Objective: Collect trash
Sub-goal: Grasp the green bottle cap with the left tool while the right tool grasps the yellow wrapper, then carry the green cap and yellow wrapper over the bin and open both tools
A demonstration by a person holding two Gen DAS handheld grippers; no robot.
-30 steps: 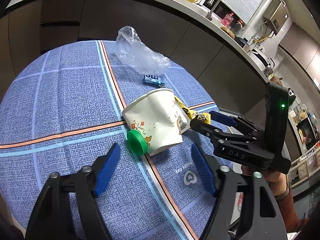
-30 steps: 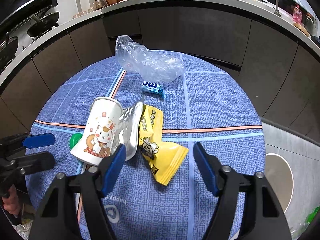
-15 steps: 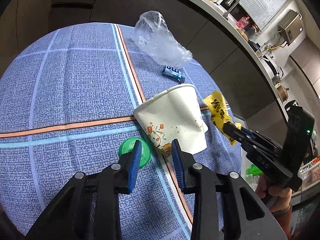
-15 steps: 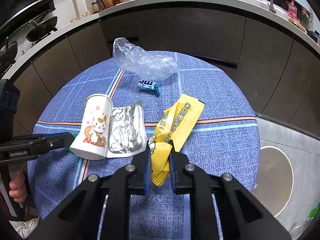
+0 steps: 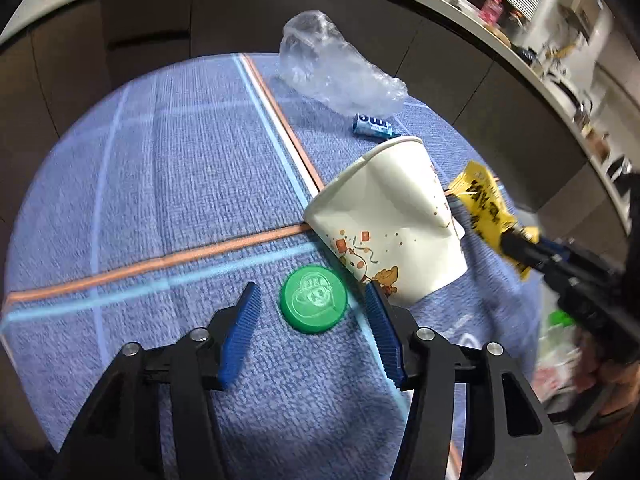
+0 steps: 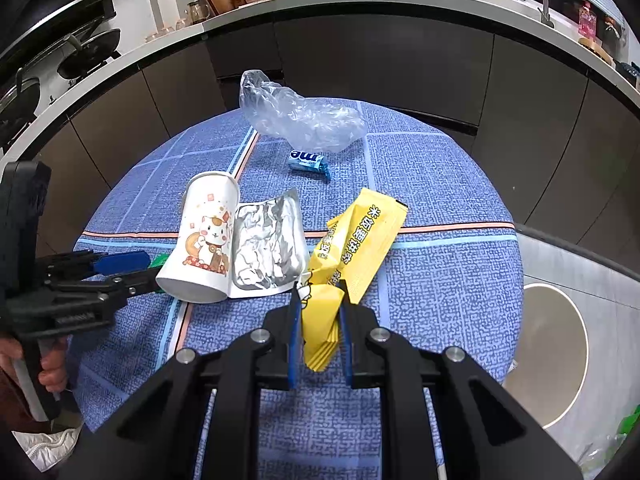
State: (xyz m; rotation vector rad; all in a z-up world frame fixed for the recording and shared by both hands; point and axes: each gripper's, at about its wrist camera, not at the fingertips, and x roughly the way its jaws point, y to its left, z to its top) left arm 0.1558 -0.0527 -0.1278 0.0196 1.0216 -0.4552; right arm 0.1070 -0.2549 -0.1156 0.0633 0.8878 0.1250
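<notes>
A round table with a blue cloth [image 5: 160,184] holds trash. My left gripper [image 5: 312,304] is open, its blue fingers either side of a green bottle cap [image 5: 313,304] lying flat on the cloth. A white paper cup [image 5: 392,232] lies on its side, touching my right finger; it also shows in the right wrist view [image 6: 204,236]. My right gripper [image 6: 320,300] is shut on the lower end of a yellow snack wrapper [image 6: 356,240]. A silver foil pouch [image 6: 268,248] lies between cup and wrapper.
A crumpled clear plastic bag [image 6: 296,116] and a small blue candy wrapper [image 6: 308,162] lie at the table's far side. Dark kitchen cabinets [image 6: 380,56] curve behind. A round bin lid [image 6: 556,356] sits on the floor to the right.
My left gripper, half shut near the cap half a second ago, has opened around it. My right gripper closed on the yellow wrapper and has lifted its lower end.
</notes>
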